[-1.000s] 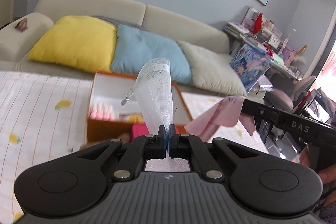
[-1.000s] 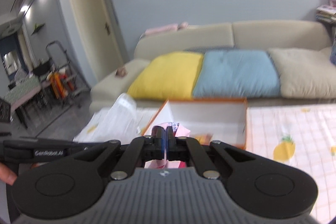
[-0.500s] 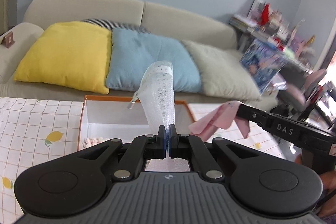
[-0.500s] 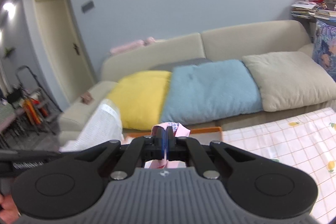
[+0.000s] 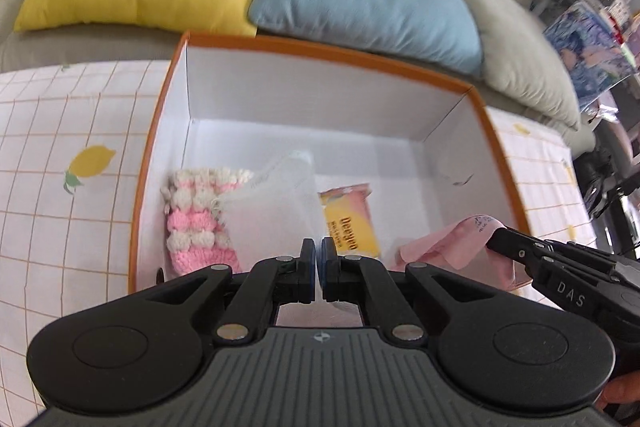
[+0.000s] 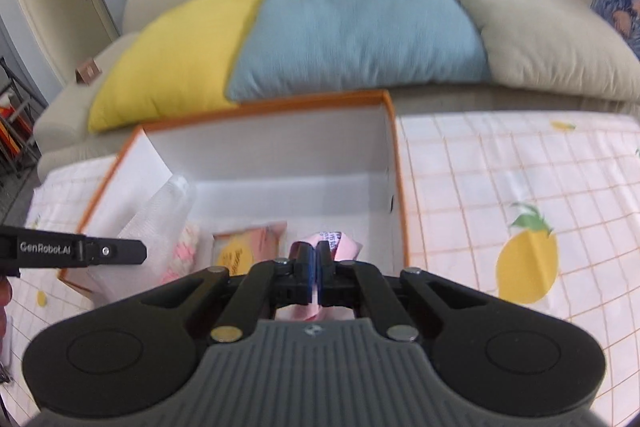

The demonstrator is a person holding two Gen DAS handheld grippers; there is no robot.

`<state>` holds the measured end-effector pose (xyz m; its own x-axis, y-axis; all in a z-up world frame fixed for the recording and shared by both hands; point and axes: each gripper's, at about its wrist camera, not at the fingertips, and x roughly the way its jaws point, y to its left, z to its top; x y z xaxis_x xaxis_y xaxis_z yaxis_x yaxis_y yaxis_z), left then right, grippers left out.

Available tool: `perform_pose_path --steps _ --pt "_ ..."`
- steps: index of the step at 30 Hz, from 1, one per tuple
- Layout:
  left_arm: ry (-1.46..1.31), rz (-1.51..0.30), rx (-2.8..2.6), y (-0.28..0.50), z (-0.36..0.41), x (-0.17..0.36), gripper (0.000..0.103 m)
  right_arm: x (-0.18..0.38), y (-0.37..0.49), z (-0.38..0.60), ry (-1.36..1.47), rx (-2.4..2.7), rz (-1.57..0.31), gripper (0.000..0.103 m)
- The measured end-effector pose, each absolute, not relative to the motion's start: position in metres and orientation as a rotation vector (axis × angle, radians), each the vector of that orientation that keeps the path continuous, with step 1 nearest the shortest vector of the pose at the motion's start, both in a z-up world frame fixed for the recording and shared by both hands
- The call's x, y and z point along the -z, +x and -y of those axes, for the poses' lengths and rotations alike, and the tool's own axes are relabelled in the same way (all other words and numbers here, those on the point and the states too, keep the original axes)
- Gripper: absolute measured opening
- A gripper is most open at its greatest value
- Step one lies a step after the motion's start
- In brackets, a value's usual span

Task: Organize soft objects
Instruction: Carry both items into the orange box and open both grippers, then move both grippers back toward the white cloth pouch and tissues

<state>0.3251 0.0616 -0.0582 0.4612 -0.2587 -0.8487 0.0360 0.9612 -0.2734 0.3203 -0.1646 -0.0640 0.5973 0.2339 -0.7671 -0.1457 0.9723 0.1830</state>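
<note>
Fabric hangs from both tools above the orange box (image 5: 498, 147): your left tool (image 5: 319, 259) pinches the white mesh pouch (image 5: 272, 203), your right tool (image 6: 316, 259) the pink cloth (image 6: 344, 247). Lower each onto bare floor beside the knitted piece (image 5: 196, 219) before releasing.
</note>
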Motion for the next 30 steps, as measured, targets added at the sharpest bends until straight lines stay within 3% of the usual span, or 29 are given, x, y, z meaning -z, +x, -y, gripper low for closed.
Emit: perform_pose_path --steps 4,7,8,9,11,15,23,30 --pt "-0.216 -1.115 0.161 0.327 -0.061 0.066 0.013 0.072 0.32 0.161 0.08 -0.209 -0.947 0.005" --pt "-0.216 -1.115 0.124 0.325 -0.062 0.066 0.039 0.071 0.32 0.162 0.091 -0.21 -0.959 0.009" --pt "-0.214 -1.111 0.11 0.323 -0.064 0.066 0.055 0.068 0.318 0.162 0.091 -0.209 -0.958 0.013" --pt "-0.216 -1.104 0.096 0.322 -0.064 0.064 0.069 0.065 0.316 0.162 0.092 -0.205 -0.954 0.026" --pt "-0.222 -1.079 0.085 0.316 -0.067 0.057 0.071 0.055 0.312 0.162 0.09 -0.192 -0.941 0.047" --pt "-0.236 -1.018 0.088 0.298 -0.074 0.034 0.072 0.036 0.303 0.162 0.088 -0.192 -0.912 0.05" --pt "-0.23 -0.678 0.17 0.208 -0.066 -0.03 0.073 -0.015 0.242 0.17 0.102 -0.183 -0.744 0.055" --pt "-0.205 -0.559 0.22 0.138 -0.051 -0.05 0.073 -0.024 0.174 0.177 0.142 -0.168 -0.703 0.056"
